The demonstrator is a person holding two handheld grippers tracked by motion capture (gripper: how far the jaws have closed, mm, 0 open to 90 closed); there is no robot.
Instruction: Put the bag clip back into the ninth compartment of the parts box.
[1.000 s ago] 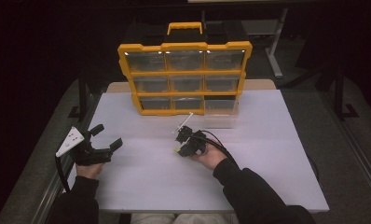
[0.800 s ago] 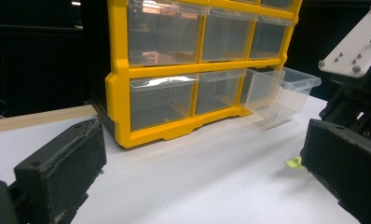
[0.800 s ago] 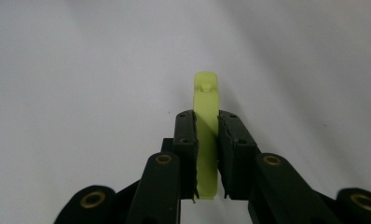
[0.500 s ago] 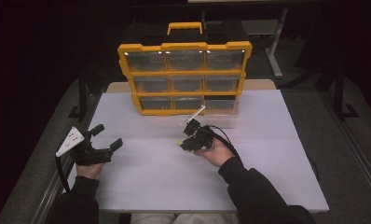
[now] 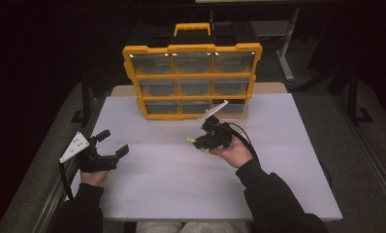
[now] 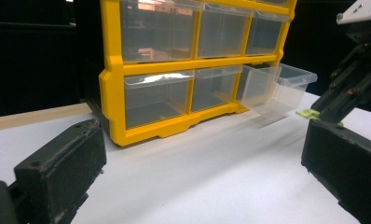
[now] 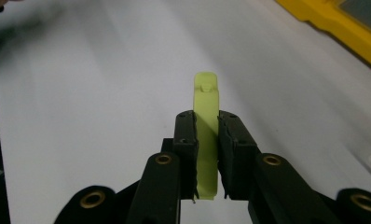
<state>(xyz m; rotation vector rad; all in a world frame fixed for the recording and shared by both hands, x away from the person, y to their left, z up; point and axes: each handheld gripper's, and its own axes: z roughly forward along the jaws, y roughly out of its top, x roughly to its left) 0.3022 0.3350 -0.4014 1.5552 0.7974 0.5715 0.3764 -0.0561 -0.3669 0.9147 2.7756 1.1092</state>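
Note:
A yellow organiser (image 5: 191,80) with clear drawers stands upright at the back of the white table (image 5: 171,179). Its bottom right drawer (image 6: 279,86) is pulled out. My right gripper (image 5: 197,141) hovers above the table in front of that drawer, shut on a small lime-green flat part (image 7: 206,140) whose rounded end sticks out past the pads. The same green part (image 6: 309,113) shows in the left gripper view at the tip of the right gripper. At the table's left edge my left gripper (image 5: 111,144) stands open with nothing between its wide-spread fingers (image 6: 62,168).
The organiser has a yellow carry handle (image 5: 192,29) on top. Dark floor and table legs (image 5: 285,43) lie behind and to both sides. A broad stretch of bare white tabletop (image 5: 181,194) lies between the two hands.
The right gripper has risen and moved right and back toward the organiser's pulled-out drawer, carrying the green part. The left gripper has stayed put.

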